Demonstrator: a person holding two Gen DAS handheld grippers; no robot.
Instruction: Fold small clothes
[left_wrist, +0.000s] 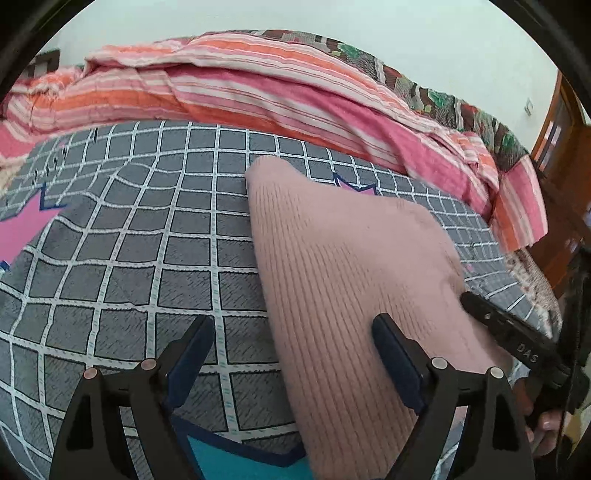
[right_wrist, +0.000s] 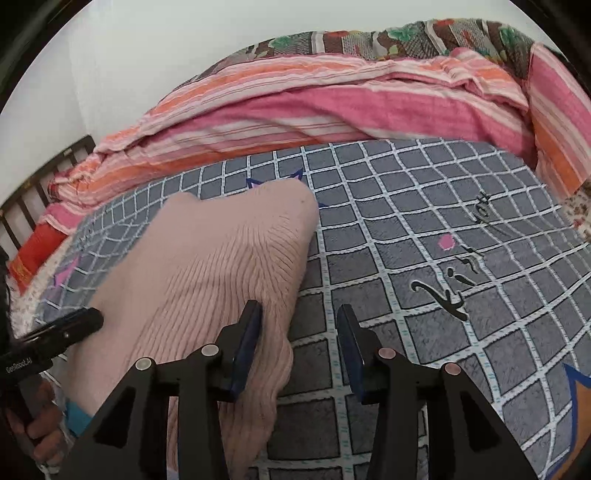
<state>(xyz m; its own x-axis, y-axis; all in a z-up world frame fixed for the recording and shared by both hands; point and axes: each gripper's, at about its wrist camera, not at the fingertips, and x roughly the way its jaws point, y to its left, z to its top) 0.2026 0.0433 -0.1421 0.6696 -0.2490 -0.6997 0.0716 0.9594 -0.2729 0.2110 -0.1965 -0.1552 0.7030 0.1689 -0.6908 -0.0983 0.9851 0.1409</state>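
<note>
Lying lengthwise on the bed (left_wrist: 147, 258), the pink sweater (left_wrist: 351, 277) sits between the wide-open, empty left gripper (left_wrist: 295, 339) and the half-open, empty right gripper (right_wrist: 301, 332).

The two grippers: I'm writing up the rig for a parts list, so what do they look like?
Both the left gripper and the right gripper have matte black angular linkage arms with round silver and copper-toned pivot pins, and flat dark blue pads on the fingers. Seen from the side, each black body carries small white lettering. No cables or sleeves show.
</note>
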